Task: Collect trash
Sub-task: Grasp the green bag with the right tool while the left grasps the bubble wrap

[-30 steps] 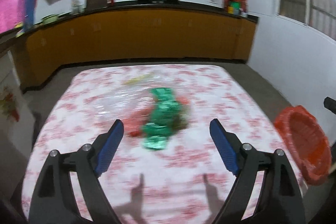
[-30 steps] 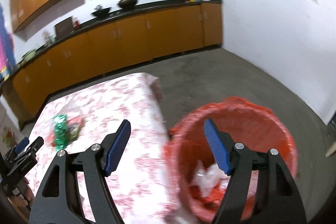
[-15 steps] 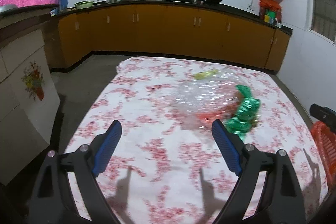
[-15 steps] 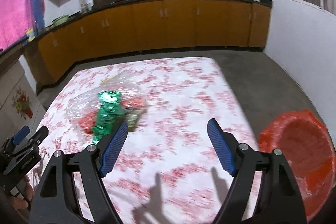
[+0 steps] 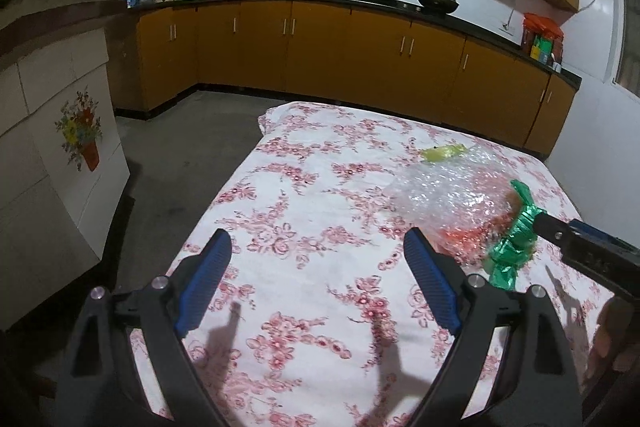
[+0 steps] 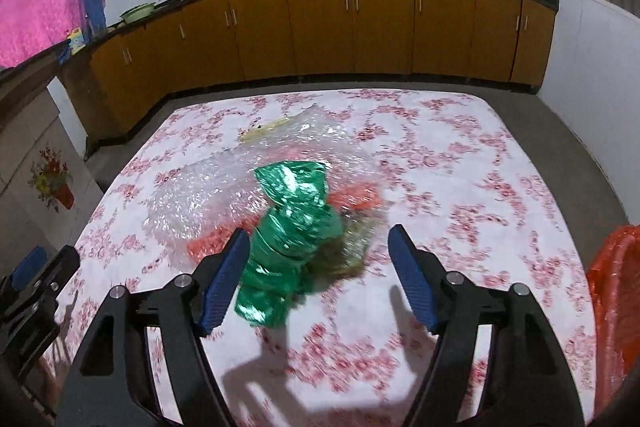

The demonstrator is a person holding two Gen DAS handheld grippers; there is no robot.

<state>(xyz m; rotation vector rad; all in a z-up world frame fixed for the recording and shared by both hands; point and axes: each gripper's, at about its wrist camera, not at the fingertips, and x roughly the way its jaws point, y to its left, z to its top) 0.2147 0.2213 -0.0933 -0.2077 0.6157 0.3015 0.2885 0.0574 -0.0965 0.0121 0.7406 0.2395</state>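
A crumpled green foil wrapper lies on the floral tablecloth against a heap of clear bubble wrap with red scraps under it. My right gripper hovers just in front of the green wrapper, its jaws closing; the wrapper reaches between the fingers beside the left pad, and the right pad is apart from it. My left gripper stands open over bare cloth, left of the pile. In the left wrist view the green wrapper and bubble wrap sit at right, with the right gripper's fingertip beside them.
A red-lined trash bin stands off the table's right edge. A yellow-green scrap lies beyond the bubble wrap. Orange cabinets line the far wall. A white tiled counter stands left of the table.
The right gripper swung from over the red bin to the table, up to the green wrapper. The left gripper slid left, so the pile now sits at its right.
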